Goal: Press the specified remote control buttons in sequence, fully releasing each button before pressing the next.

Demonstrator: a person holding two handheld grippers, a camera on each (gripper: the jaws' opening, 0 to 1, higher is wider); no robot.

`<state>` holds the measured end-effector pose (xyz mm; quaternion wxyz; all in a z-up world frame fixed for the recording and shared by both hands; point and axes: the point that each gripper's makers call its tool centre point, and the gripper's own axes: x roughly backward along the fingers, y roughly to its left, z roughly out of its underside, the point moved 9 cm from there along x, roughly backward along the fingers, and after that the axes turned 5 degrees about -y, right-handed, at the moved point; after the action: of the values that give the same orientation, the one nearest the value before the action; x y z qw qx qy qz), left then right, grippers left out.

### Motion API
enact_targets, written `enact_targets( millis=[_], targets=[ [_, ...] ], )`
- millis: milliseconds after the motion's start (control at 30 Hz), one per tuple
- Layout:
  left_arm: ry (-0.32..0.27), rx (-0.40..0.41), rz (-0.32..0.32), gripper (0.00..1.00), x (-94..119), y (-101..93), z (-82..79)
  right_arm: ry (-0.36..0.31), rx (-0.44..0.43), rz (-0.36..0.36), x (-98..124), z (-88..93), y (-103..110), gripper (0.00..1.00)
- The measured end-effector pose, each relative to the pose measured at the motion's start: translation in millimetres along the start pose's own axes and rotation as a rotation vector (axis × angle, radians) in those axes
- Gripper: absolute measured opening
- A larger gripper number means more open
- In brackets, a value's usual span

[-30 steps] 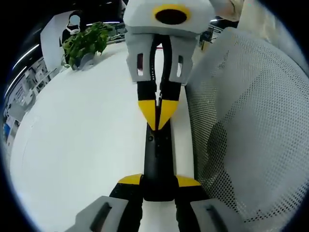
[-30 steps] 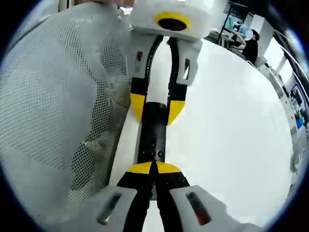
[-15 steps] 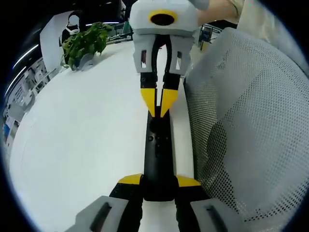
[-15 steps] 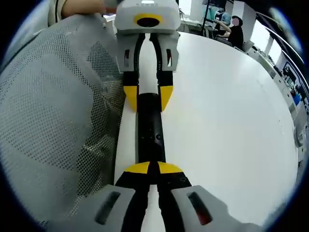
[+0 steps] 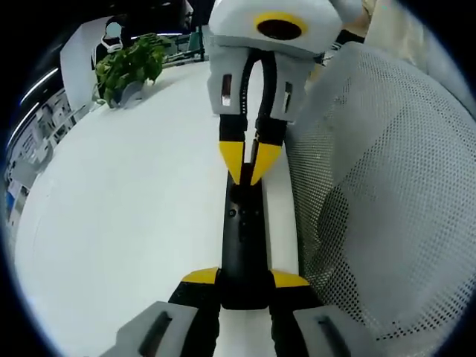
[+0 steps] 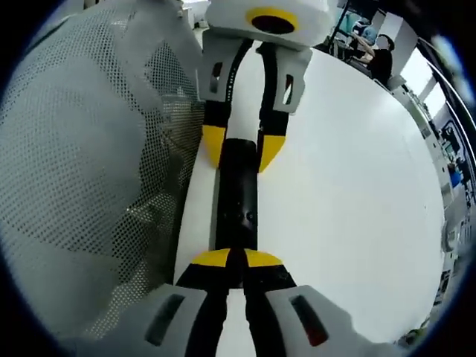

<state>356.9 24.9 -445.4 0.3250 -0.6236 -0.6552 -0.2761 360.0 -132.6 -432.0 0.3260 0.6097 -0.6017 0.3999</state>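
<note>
Remote: the long, slim black plastic remote control (image 5: 243, 245) lay flat on the white tabletop (image 5: 126, 223), close beside the grey mesh chair back (image 5: 387, 193).
Long axis: it ran straight from one of my tools to the other, so each camera looked down its length.
Left gripper: my left gripper (image 5: 244, 281) had its yellow-tipped jaws spread to either side of the remote's near end, clamping it by the long edges to steady it; in the right gripper view the same tool (image 6: 239, 152) straddled the far end.
Right gripper: my right gripper (image 5: 252, 165) had its jaws drawn together into a single yellow point, angled down at the far end of the remote; in its own view the tips (image 6: 239, 260) met over the near end of the black body.
Contact: I couldn't tell whether the point was resting on a button or just clear of it; the buttons themselves were too small and dark to pick out.
Nearer tool: the right was the pressing one, and I judged the next press would call for moving along the remote's axis, toward my left gripper, not sideways.
Against half a second ago: my right gripper loomed larger and nearer in the left gripper view, its tips a little closer along the remote; the remote and my left grip had not shifted.
Background: a green potted plant (image 5: 132, 65) stood at the far edge of the tabletop.
</note>
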Motion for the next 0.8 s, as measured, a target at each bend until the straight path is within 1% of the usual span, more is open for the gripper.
enact_targets(
  millis=[67,167,267,333,467,567,700,800],
  targets=[
    [0.0,-0.005,0.0,0.24,-0.1,-0.6,-0.5,-0.016,-0.066,0.016,0.8,0.2,1.2,0.04],
    [0.012,-0.009,0.002,0.24,-0.3,-0.7,-2.1,-0.035,-0.057,0.015,2.7,2.1,1.0,0.05],
    [0.012,-0.015,-0.002,0.24,-0.2,-1.1,-1.7,-0.051,-0.079,0.009,3.6,4.0,0.2,0.05],
    [0.013,-0.016,-0.001,0.24,0.0,-0.7,-1.8,-0.06,-0.155,0.01,3.5,4.5,0.3,0.05],
    [0.015,-0.013,0.001,0.24,-0.1,0.0,-2.0,-0.073,-0.152,0.028,3.3,6.0,1.3,0.05],
    [0.017,-0.013,0.0,0.24,-0.4,0.3,-2.3,-0.078,-0.181,0.032,2.0,7.4,-0.7,0.05],
    [0.019,-0.015,-0.002,0.24,-0.5,0.4,-2.6,-0.068,-0.195,0.025,1.3,6.2,-2.4,0.05],
    [0.017,-0.015,-0.002,0.24,-0.4,0.7,-2.3,-0.05,-0.196,0.035,1.1,3.7,-0.5,0.05]
  ],
)
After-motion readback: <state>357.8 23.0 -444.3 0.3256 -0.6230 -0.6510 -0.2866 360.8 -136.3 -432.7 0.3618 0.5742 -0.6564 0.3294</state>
